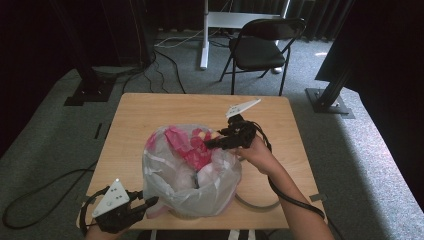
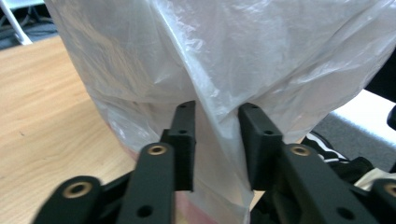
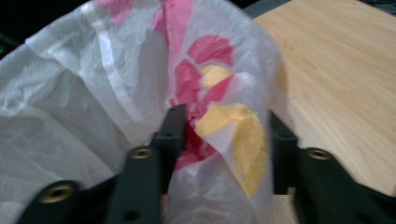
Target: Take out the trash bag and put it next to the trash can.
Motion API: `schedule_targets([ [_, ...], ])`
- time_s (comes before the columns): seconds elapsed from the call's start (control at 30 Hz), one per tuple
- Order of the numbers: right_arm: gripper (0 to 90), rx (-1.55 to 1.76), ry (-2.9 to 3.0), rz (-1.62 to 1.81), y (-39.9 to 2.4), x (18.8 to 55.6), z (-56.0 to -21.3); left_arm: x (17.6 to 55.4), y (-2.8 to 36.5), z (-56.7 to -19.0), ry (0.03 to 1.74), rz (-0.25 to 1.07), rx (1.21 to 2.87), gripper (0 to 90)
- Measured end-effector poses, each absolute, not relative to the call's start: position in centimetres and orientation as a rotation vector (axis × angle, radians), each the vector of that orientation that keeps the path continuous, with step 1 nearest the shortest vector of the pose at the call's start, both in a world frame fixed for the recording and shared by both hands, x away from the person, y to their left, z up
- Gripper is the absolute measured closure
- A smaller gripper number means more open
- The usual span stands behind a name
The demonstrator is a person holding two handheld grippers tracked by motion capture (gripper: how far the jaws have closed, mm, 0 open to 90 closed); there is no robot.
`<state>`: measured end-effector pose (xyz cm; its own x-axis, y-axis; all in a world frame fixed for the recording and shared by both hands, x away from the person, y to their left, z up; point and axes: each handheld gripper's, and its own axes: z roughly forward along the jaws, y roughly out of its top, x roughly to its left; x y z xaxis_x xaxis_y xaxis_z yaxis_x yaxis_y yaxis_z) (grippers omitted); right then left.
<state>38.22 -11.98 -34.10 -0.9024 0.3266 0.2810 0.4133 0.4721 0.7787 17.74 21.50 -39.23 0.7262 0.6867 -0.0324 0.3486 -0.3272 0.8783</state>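
Observation:
A translucent white plastic bag [image 1: 190,172] stands open in the middle of the wooden table [image 1: 145,110], with pink and yellow wrappers [image 1: 187,142] inside. My left gripper [image 1: 151,202] is at the bag's near-left side, low down. In the left gripper view its jaws pinch a fold of the bag's wall [image 2: 217,70], so the left gripper [image 2: 217,112] is shut on it. My right gripper [image 1: 210,143] is at the bag's far-right rim. In the right gripper view the rim [image 3: 224,93] hangs loosely between the jaws of the right gripper [image 3: 229,116], which stand apart.
A pinkish base [image 1: 161,212] shows under the bag near the table's front edge. A black folding chair [image 1: 260,47] and a white desk leg [image 1: 204,35] stand beyond the table. Black stands are at far left [image 1: 92,87] and far right [image 1: 327,97].

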Motion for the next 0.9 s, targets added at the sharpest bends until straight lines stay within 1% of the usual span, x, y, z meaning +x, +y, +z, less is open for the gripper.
schedule_targets([
  [0.07,63.8,-0.666,-2.596,-1.439,-12.3,38.5,-33.9,17.6,21.8,-38.9,0.800,0.460,1.913,77.0],
  [0.13,64.8,-0.665,-2.606,-1.436,-12.2,38.5,-33.8,17.6,22.1,-38.5,0.795,0.478,1.895,80.8],
  [0.27,67.1,-0.659,-2.641,-1.444,-12.0,38.4,-33.3,17.5,22.5,-37.4,0.775,0.506,1.875,86.1],
  [0.3,68.0,-0.658,-2.639,-1.453,-12.0,38.5,-33.2,17.5,22.7,-37.1,0.771,0.515,1.870,86.6],
  [0.4,77.2,-0.678,-2.617,-1.496,-12.4,38.7,-32.6,17.6,22.9,-36.3,0.761,0.533,1.852,86.7],
  [0.47,81.3,-0.680,-2.596,-1.524,-12.8,38.9,-32.2,17.6,23.0,-35.8,0.752,0.546,1.847,86.7],
  [0.6,87.3,-0.679,-2.586,-1.560,-13.2,39.2,-31.2,17.9,23.0,-34.5,0.727,0.574,1.833,86.6],
  [0.9,88.3,-0.539,-2.488,-1.692,-13.4,38.8,-27.4,19.1,21.6,-30.6,0.633,0.633,1.792,86.6],
])
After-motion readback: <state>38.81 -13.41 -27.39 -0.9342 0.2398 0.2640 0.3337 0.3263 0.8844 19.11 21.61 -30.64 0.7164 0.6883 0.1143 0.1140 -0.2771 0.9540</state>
